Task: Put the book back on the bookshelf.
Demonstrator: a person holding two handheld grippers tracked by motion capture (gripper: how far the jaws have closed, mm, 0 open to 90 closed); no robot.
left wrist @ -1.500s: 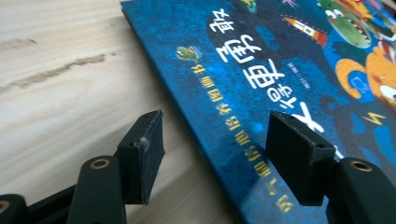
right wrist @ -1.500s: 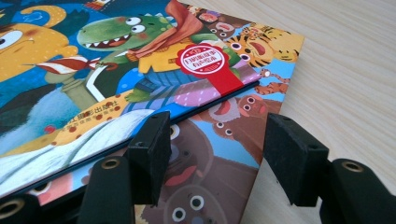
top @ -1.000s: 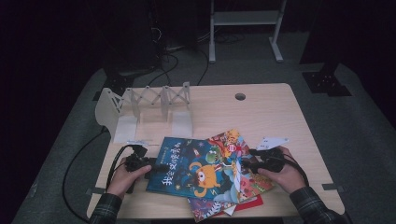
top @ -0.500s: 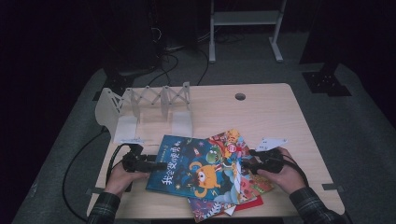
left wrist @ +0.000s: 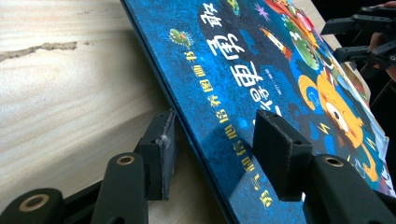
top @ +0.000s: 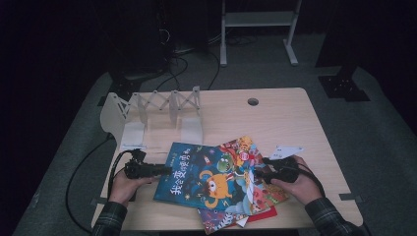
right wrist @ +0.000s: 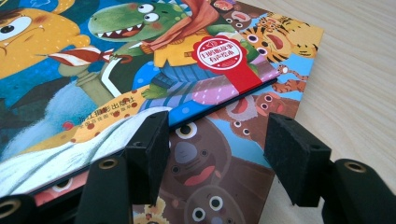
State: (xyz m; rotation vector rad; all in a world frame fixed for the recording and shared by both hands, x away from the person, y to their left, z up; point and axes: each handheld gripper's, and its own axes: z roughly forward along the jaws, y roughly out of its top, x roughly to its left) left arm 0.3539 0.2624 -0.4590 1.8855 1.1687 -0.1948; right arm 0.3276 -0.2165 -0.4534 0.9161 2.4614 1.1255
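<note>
The blue picture book [top: 206, 179] tops a fanned pile near the desk's [top: 275, 118] front edge. The left gripper [left wrist: 212, 149] straddles its left edge, jaws released; the right gripper [right wrist: 215, 154], jaws released, sits at the opposite edge. Bare desk lies beyond.

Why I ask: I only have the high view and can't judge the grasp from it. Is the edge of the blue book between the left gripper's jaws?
Observer: Yes. The left gripper has its jaws open, with the edge of the blue book between them, not clamped.
Operator: And the right one?
Observer: The right gripper has its jaws open too. They are over the animal-faces book, with one jaw at the edge of the dinosaur book that lies on top of it.
</note>
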